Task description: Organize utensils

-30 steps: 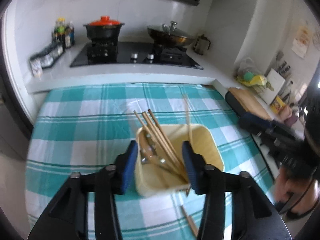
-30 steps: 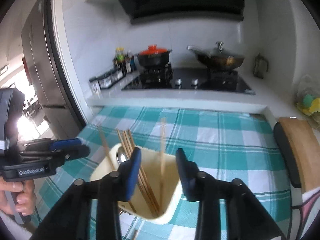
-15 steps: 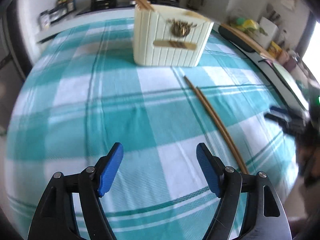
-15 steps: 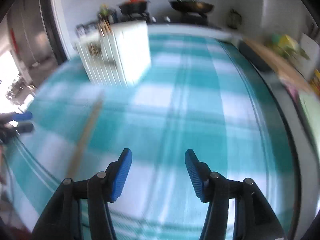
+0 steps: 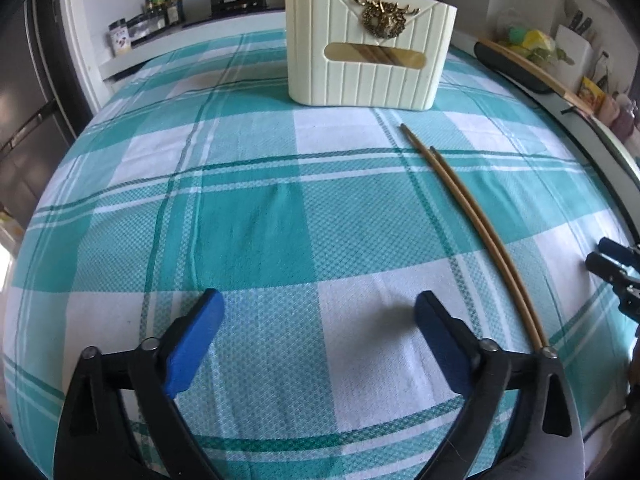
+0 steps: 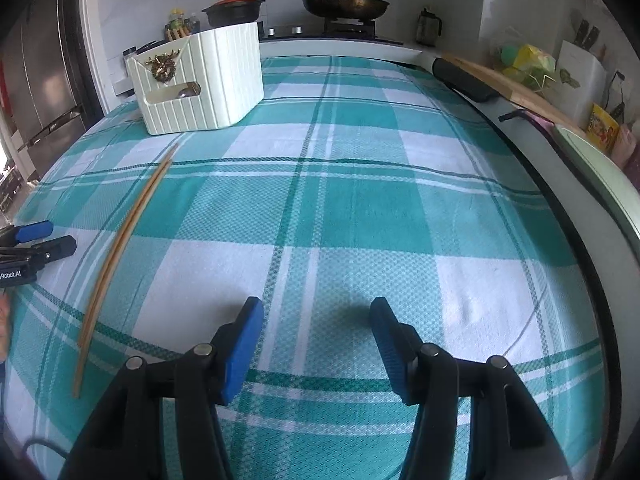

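While most utensils are already gathered in the cream holder [image 5: 370,46], a pair of chopsticks [image 5: 476,224] is left lying side by side on the checked cloth of the worktop [image 5: 248,216], in front of the holder and apart from it. Both grippers have been brought down from above the holder to just over the cloth. The left gripper [image 5: 318,326], its jaws just opened wide, is empty; the right gripper [image 6: 316,334] is held half open, also empty. A pickup of the pair is judged next. Chopstick tops above the holder rim are shown only in the left view; the holder's side wall [image 6: 234,76] only in the right
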Demonstrator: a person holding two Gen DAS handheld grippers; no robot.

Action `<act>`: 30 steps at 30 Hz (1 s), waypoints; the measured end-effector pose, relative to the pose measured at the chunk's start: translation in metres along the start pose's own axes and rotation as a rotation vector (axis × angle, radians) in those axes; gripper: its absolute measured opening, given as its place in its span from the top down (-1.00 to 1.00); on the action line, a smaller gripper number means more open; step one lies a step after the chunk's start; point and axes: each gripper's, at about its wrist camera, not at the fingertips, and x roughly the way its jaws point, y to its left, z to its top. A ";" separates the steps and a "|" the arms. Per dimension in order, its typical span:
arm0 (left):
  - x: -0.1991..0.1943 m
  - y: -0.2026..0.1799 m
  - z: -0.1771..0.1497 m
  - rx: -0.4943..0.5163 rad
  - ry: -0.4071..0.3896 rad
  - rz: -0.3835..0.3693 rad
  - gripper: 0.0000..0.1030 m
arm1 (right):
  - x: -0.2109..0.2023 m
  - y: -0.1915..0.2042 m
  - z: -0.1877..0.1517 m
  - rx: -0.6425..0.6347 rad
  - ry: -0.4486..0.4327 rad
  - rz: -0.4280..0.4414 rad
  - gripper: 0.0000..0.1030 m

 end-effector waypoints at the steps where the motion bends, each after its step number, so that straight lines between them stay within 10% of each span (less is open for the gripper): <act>1: 0.000 -0.001 -0.001 0.002 0.002 0.000 -0.94 | 0.000 0.001 0.000 -0.002 0.000 -0.003 -0.11; 11: -0.001 -0.028 0.021 -0.070 0.013 -0.103 -0.96 | 0.002 0.001 0.002 0.003 -0.002 -0.008 -0.14; 26: 0.026 -0.065 0.035 -0.008 0.023 0.043 -0.99 | 0.002 0.001 0.001 0.007 -0.004 -0.005 -0.14; 30: 0.022 -0.064 0.034 0.004 0.007 0.018 -0.60 | 0.002 0.001 0.002 0.008 -0.004 -0.005 -0.14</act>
